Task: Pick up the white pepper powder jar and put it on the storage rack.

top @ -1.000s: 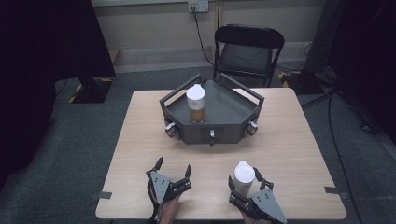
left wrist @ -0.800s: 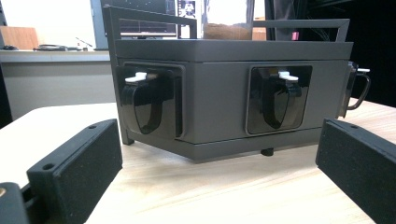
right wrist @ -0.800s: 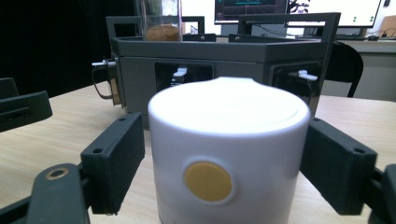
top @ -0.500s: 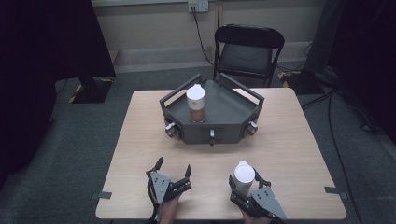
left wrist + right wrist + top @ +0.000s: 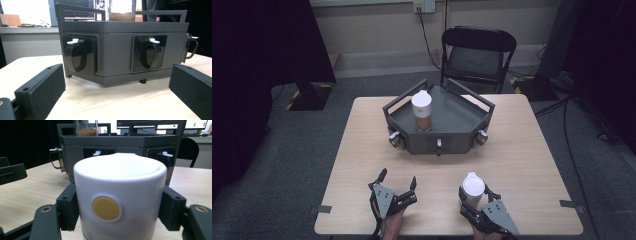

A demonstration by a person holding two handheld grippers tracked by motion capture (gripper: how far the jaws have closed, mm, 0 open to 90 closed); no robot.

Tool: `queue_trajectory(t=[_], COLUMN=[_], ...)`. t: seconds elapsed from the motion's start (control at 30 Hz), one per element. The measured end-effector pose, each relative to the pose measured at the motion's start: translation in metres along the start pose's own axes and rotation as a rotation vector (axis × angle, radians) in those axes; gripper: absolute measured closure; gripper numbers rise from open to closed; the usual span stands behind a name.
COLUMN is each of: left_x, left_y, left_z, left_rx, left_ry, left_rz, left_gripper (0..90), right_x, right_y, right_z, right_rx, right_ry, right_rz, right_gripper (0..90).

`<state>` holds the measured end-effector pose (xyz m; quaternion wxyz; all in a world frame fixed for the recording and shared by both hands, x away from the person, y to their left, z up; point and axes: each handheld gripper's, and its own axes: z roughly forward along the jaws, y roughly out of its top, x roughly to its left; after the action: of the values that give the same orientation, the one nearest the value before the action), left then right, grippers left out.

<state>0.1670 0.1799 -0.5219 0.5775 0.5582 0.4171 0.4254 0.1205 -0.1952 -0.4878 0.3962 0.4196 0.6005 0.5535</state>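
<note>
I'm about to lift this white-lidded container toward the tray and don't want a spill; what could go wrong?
The right tool grips the white-lidded container high, around its lid, so the lid might pull off or the body swing. The second, brown-filled jar already stands in the dark grey railed tray; the load could knock it or catch a rail.

Even, soft overhead light on the pale wooden table (image 5: 522,165) — dark, murky room edges; glare blows out bright screens behind, close-ups slightly soft.
</note>
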Motion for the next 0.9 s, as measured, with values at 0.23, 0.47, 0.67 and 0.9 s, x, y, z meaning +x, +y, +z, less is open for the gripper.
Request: queue_trajectory(t=[0.23, 0.47, 0.67, 0.9], left_x=[0.0, 0.0, 0.0, 0.0], left_y=[0.0, 0.0, 0.0, 0.0], left_z=[0.0, 0.0, 0.0, 0.0], left_rx=[0.0, 0.0, 0.0, 0.0], left_ry=[0.0, 0.0, 0.0, 0.0], left_rz=[0.0, 0.0, 0.0, 0.0], left_gripper=[0.2, 0.2, 0.2, 0.2], right_x=[-0.0002, 0.0005, 0.0005, -0.0003], right_y=[0.001, 0.0028, 0.0039, 0.0058], right_z=[-0.0001, 0.0004, -0.0005, -0.0013], right_rx=[0.004, 0.009, 0.014, 0.019], right_ry=[0.001, 0.0, -0.004, -0.009], right_rz=[-0.002, -0.018, -0.019, -0.014], right_gripper=[29.9, 30.0, 30.0, 30.1])
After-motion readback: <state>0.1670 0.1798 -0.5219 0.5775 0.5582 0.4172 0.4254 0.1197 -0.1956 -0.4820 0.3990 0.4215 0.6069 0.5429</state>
